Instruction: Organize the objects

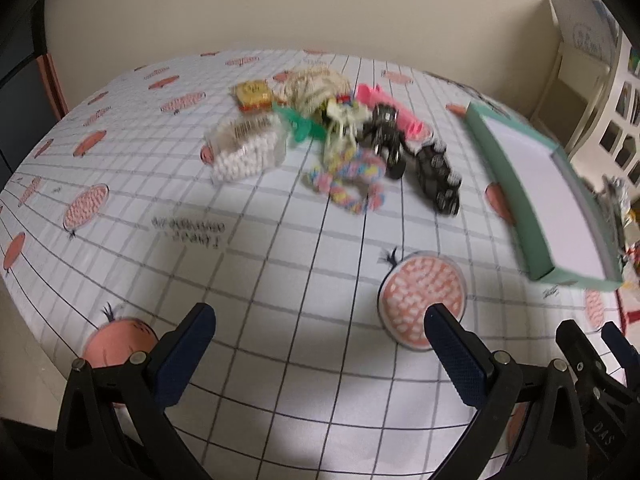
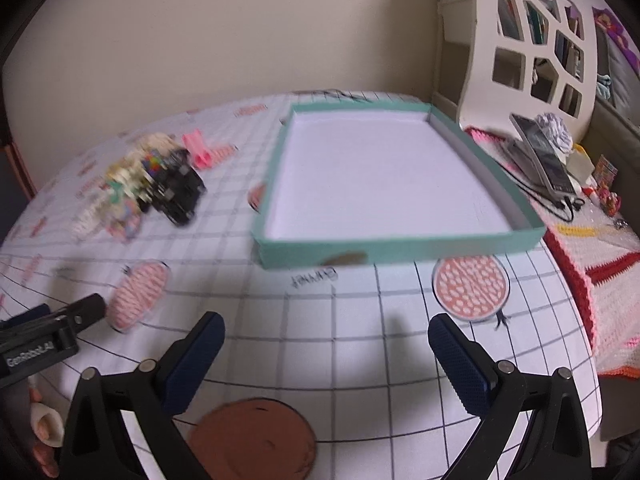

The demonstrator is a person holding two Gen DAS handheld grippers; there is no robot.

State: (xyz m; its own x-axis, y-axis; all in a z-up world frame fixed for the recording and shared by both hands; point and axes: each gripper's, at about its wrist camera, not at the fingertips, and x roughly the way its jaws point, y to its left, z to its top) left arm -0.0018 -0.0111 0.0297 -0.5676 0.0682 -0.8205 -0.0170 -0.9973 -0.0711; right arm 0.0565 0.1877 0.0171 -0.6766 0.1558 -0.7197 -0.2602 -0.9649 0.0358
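Observation:
A pile of small objects lies mid-table: a clear bag of white beads (image 1: 248, 148), a pastel rope toy (image 1: 352, 180), black toy cars (image 1: 436, 176), a pink item (image 1: 396, 116), a yellow packet (image 1: 254, 96) and a cream cord bundle (image 1: 316, 84). The pile also shows in the right wrist view (image 2: 152, 180). An empty teal box (image 2: 400, 250) with a white floor stands to its right (image 1: 504, 184). My left gripper (image 1: 320, 328) is open and empty, well short of the pile. My right gripper (image 2: 326, 336) is open and empty before the box.
The table carries a white grid cloth with pink fruit prints (image 1: 422, 298). A crocheted mat with a phone stand (image 2: 540, 156) and small items lies at right. A white cut-out shelf (image 2: 532, 48) stands behind it. The left gripper's body shows in the right wrist view (image 2: 48, 336).

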